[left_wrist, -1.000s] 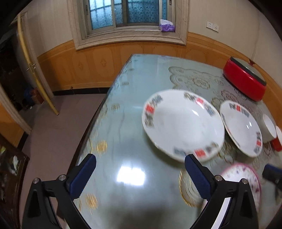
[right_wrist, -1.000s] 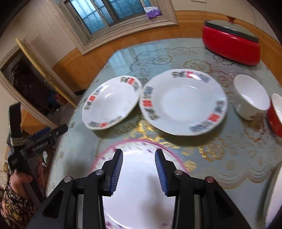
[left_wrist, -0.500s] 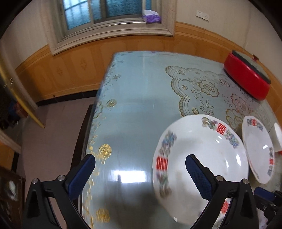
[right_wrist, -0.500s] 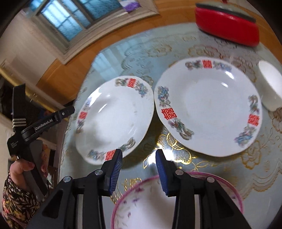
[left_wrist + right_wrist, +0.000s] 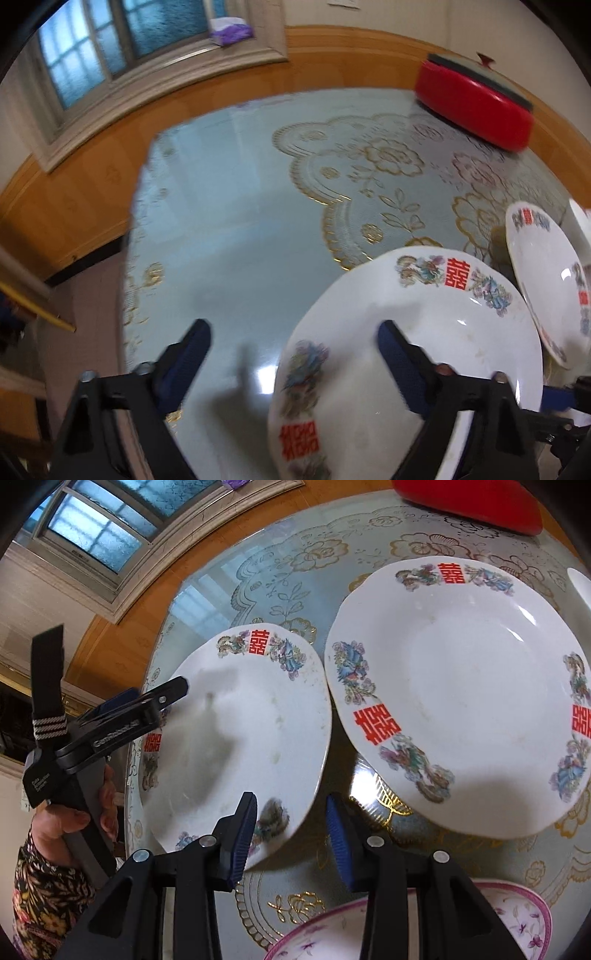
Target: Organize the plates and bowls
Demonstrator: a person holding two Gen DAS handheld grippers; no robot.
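Both claws have come lower and nearer to the plates since the earlier frames. The left claw [image 5: 291, 347] was over the bare tabletop [image 5: 240, 206] a second ago; now its right finger stands over the smaller plate [image 5: 424, 350] and its left finger over the glass beside it, so the rim lies between them. Its jaws are closing, but the pads do not yet press on anything. I judge that it straddles the rim in order to pinch it and lift this plate.

The right claw [image 5: 291, 830] was above the pink-rimmed plate [image 5: 517, 915]; this plate now sits at the bottom edge of its view. The fingers stand spread a little, not pinching anything, over the gap where the smaller plate's near edge and the larger plate [image 5: 461, 701] come close. It may wait there to help, but which plate it wants I cannot tell.

All three plates lie flat on the tabletop, the two patterned ones almost touching. A red pot [image 5: 476, 103] stands far behind, well apart.
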